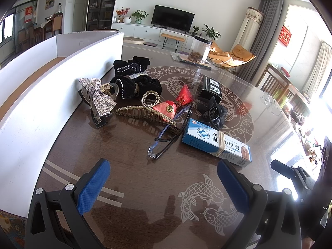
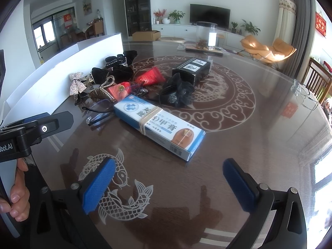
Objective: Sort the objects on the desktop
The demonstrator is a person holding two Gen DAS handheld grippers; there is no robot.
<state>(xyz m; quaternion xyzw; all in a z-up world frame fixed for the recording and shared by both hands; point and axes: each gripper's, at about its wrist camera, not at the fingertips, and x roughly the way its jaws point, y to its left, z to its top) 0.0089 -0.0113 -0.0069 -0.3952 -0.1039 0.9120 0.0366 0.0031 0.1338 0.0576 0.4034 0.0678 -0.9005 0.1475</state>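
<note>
- A round dark wooden table point(image 1: 128, 178) under a glass top, printed with pale fish and cloud patterns, fills both wrist views.
- The left gripper point(image 1: 164, 184) hovers low over the near edge of the table, its 2 blue-padded fingers spread wide with nothing between them.
- The right gripper point(image 2: 169, 186) hovers the same way just beside it, fingers spread wide and empty, over a printed pair of fish.
- A person's hand point(image 2: 14, 195) grips the left tool's handle at the left edge of the right wrist view.
- The landmark is a long blue and white ointment box point(image 1: 216, 142) with a rubber band around its middle, lying flat just beyond both grippers.
- Touching the box's left side are clear-framed glasses point(image 1: 166, 137) with dark arms, folded.
- Beyond the glasses lies a gold toothed hair claw point(image 1: 145, 112), and a red pouch with a gold button point(image 1: 169, 109) rests against it.
- Farther left of the box, a rhinestone bow clip point(image 1: 97, 98) sits next to a tall white cardboard box point(image 1: 41, 103) that runs along the table's left side.
- Behind the gold claw are 2 black velvet bow clips point(image 1: 132, 74), one behind the other.
- Just beyond the ointment box's far end lies a black mesh hair clip point(image 1: 213, 112), and behind that a small black carton point(image 1: 211, 87).
- A 2nd pair of glasses point(image 2: 306, 97), clear and rimless, lies well apart to the right of the box.
- Far behind, a clear jar with a black lid point(image 2: 206, 35) stands on a tray.
</note>
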